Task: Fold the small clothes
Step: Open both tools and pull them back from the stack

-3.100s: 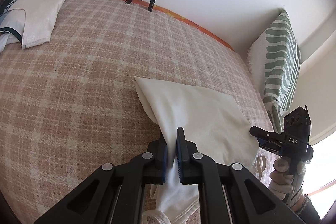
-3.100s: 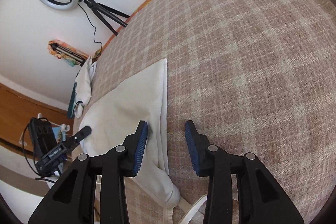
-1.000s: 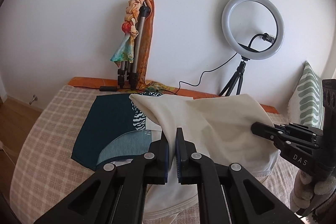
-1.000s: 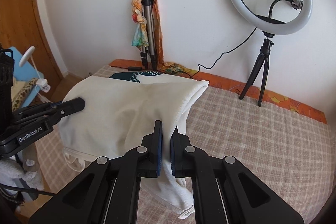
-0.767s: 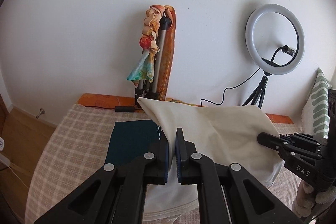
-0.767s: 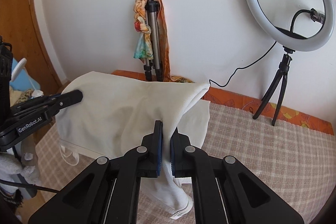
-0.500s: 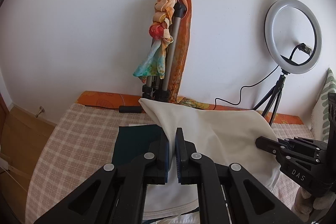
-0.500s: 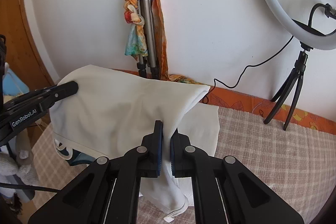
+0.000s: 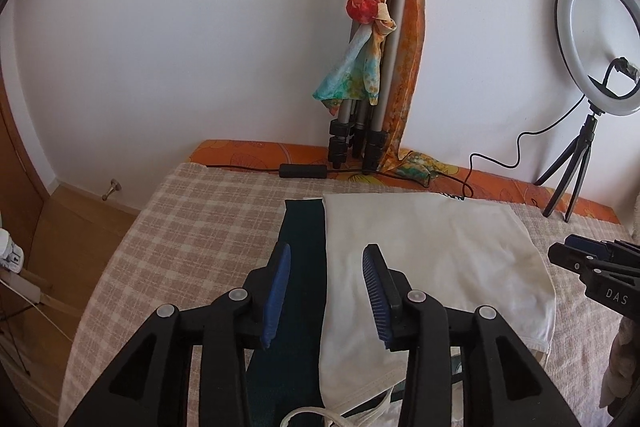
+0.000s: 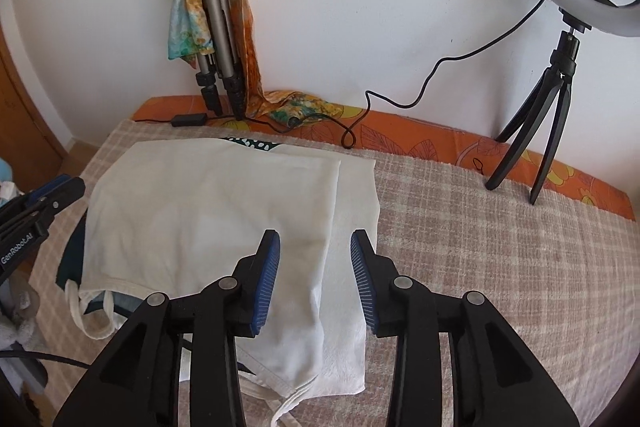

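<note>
A folded cream garment (image 9: pixel 432 251) lies flat on top of a dark teal garment (image 9: pixel 300 267) at the left end of the checked bed. It also shows in the right wrist view (image 10: pixel 216 211), over other folded white cloth. My left gripper (image 9: pixel 326 291) is open and empty, just above the cream garment's left edge. My right gripper (image 10: pixel 316 275) is open and empty, above its right edge. Each gripper shows at the side of the other's view.
A folded grey tripod (image 9: pixel 372 99) wrapped in a coloured scarf leans on the wall behind the pile. A ring light on a small tripod (image 10: pixel 560 67) stands to the right, its cable (image 10: pixel 400 103) trailing along the orange bed edge (image 9: pixel 248 151). The wooden floor drops off at left.
Both grippers carried the cream garment to the pile, lowered it onto the teal garment and opened, letting it go. It now lies flat.
</note>
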`<state>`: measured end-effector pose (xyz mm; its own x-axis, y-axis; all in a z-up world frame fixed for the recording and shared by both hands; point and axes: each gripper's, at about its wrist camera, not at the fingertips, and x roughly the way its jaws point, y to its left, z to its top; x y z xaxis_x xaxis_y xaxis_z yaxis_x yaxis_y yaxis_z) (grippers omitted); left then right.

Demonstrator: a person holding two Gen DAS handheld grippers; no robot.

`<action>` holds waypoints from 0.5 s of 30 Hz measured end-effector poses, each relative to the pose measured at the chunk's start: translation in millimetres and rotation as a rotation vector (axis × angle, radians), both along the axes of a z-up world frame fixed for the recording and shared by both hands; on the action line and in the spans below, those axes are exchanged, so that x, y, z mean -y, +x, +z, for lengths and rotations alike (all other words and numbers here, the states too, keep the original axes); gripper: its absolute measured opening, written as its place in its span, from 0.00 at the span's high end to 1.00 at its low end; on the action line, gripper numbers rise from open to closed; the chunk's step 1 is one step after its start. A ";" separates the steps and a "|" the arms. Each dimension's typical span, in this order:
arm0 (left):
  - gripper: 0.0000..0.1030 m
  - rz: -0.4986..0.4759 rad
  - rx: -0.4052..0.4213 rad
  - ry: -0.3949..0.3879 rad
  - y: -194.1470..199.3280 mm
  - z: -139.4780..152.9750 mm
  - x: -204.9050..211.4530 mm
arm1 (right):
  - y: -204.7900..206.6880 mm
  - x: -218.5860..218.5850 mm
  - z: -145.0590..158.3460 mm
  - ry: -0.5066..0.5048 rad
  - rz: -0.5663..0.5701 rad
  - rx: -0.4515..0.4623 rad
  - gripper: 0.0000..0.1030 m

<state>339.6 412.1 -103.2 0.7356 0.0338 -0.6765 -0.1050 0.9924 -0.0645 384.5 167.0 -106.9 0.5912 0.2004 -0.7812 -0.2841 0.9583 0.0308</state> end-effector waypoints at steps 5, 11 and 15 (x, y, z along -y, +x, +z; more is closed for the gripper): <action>0.53 -0.010 0.014 0.011 -21.9 17.0 6.1 | -14.2 4.1 12.4 0.011 0.016 0.015 0.65; 0.43 0.008 0.061 0.023 -64.5 47.1 15.7 | -38.3 7.7 36.5 0.049 0.046 0.055 0.65; 0.37 0.012 0.089 0.010 -98.5 65.9 22.9 | -62.2 11.1 51.5 0.049 0.076 0.088 0.65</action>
